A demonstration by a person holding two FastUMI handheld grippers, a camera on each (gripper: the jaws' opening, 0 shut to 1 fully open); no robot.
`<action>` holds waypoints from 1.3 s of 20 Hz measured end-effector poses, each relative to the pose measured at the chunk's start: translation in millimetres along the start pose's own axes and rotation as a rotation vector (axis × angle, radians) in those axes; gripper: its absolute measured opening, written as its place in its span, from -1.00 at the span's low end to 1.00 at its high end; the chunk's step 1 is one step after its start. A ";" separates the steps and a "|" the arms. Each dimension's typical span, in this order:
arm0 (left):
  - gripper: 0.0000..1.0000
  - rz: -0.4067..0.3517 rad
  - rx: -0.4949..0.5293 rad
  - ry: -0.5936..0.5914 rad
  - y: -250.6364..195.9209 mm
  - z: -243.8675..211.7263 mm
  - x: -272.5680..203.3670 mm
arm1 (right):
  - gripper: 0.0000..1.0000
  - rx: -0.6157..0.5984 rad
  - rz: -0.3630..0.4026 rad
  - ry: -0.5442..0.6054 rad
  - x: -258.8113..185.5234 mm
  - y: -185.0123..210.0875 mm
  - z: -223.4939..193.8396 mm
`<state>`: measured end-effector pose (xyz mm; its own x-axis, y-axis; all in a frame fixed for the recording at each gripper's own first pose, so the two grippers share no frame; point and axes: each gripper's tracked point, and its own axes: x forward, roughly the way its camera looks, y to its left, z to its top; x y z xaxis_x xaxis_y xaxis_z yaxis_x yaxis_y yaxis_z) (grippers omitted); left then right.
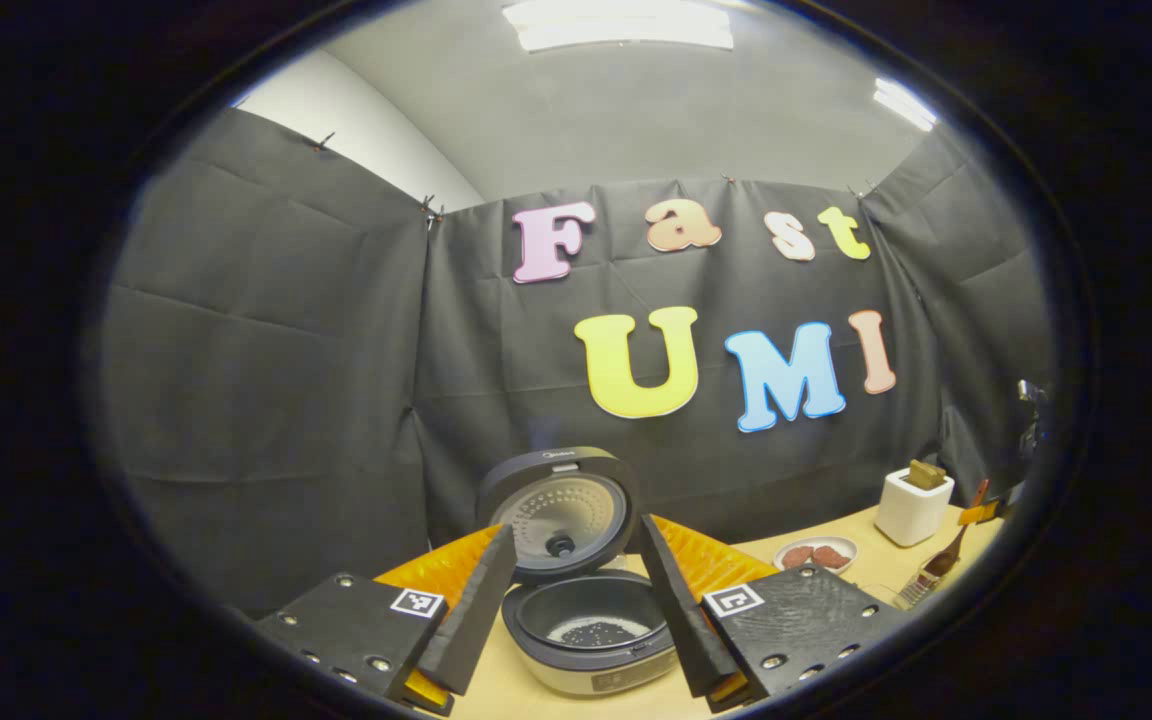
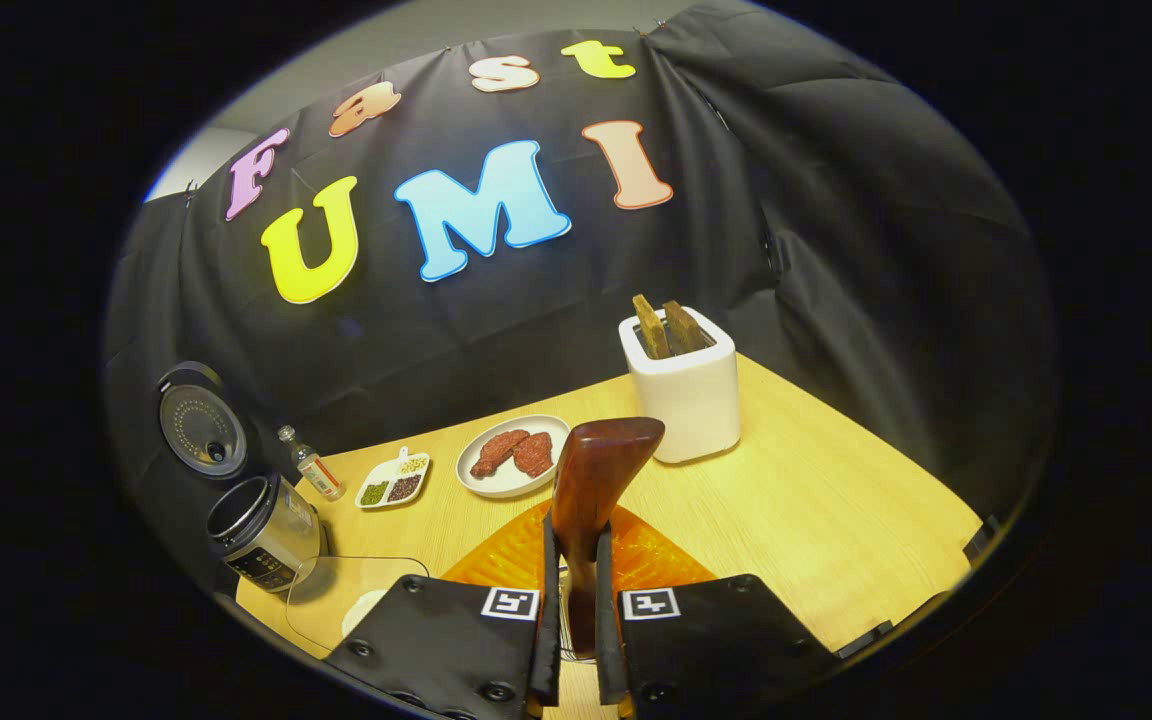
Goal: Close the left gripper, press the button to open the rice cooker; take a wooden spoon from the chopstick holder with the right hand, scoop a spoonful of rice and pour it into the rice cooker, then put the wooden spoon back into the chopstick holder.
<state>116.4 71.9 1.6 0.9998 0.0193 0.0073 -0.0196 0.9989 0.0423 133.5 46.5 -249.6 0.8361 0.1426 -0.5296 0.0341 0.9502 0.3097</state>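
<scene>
Table: a light wooden table top (image 2: 816, 500) is seen carrying all the items
Rice cooker: the silver round rice cooker with a dark inner pot (image 1: 591, 625) is seen with its lid (image 1: 561, 512) raised upright; grains are visible on the pot's bottom
Left gripper: the left gripper (image 1: 576, 620) is held with its fingers spread wide, nothing between them, the cooker framed in the gap
Right gripper: the right gripper (image 2: 576, 620) is clamped on the spoon's handle from both sides
Spoon: the dark reddish-brown wooden spoon (image 2: 591, 490) is held long axis near upright, broad end up and tipped slightly right
Toaster: a white square toaster with two brown slices (image 2: 684, 385) is placed beyond the spoon
Plate: a white round plate of reddish meat (image 2: 511, 455) is set left of the toaster
</scene>
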 end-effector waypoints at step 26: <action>0.57 -0.046 -0.074 -0.055 25.7 62.1 178.0 | 0.96 -0.138 -0.136 -0.287 -107.1 -6.1 92.7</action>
<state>293.5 98.4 66.0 0.9977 -0.0270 0.0616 0.0289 0.9991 -0.0306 94.4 -0.2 -121.6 0.9496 -0.0532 -0.3088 0.0981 0.9864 0.1318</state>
